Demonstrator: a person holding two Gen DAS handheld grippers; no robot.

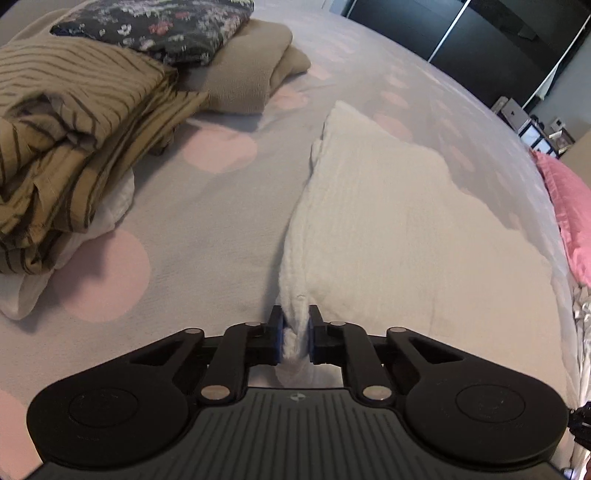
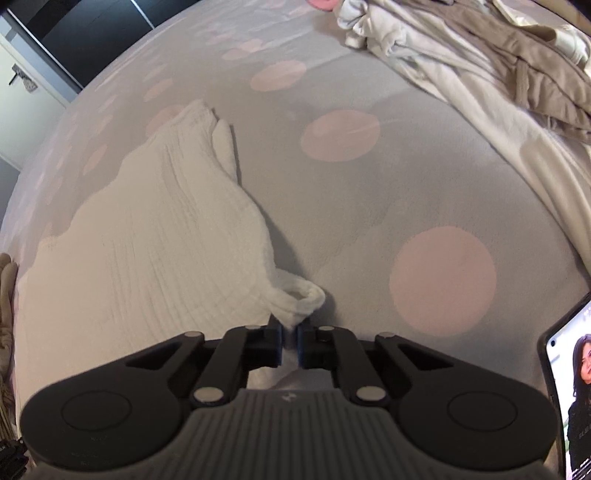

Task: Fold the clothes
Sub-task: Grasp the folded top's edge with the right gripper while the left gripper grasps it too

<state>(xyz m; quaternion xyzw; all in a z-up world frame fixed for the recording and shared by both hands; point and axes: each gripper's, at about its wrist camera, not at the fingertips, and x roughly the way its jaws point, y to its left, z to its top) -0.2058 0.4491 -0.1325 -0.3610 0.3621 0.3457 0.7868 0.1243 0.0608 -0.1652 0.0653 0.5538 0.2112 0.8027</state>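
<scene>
Both grippers clenched on the near corners of a white garment on the bed.

The left gripper (image 1: pixel 295 334) has its blue pads pressed onto a bunched corner of the white garment (image 1: pixel 376 229), which lies flat on the grey sheet with pink dots (image 1: pixel 207 206), running away toward the far edge of the bed. The right gripper (image 2: pixel 290 341) pinches the garment's other near corner, where the cloth curls into a small loop just ahead of the fingers. Toward the bed's far left corner sits a stack of folded clothes: a tan striped piece (image 1: pixel 74 147), a dark floral one (image 1: pixel 162 26) and a beige one (image 1: pixel 251 74). Along the right edge lies a rumpled heap of cream and brown cloth (image 2: pixel 498 66), and at the near right edge what seems to be a phone (image 2: pixel 570 391), only partly in view.
</scene>
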